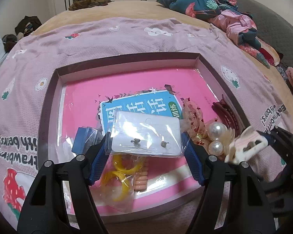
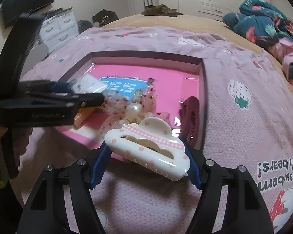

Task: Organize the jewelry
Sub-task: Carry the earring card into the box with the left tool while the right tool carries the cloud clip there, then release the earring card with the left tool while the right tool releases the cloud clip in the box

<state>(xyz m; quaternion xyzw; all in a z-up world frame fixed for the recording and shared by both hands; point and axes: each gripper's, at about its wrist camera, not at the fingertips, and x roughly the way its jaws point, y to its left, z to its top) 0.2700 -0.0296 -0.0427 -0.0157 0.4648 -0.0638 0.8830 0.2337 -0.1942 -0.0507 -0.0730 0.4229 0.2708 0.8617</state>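
Note:
My left gripper (image 1: 145, 146) is shut on a clear bag with a white earring card (image 1: 146, 134) and holds it above the open box (image 1: 48, 101). My right gripper (image 2: 146, 156) is shut on a white cloud-shaped hair claw (image 2: 148, 146) with pink trim, just above the box's near right corner; the claw also shows in the left wrist view (image 1: 244, 144). In the box lie a bag of yellow rings (image 1: 123, 177), a peach coil hair tie (image 1: 141, 179), pearl hair pieces (image 1: 216, 136), a dark red claw clip (image 1: 228, 115) and a small blue box (image 1: 84, 140).
The box sits on a pink strawberry-print blanket (image 1: 107, 37) over a bed, and its floor is a pink book cover (image 1: 127, 81). A crumpled floral quilt (image 1: 209, 0) lies at the far right. White drawers (image 2: 58, 29) stand at the left.

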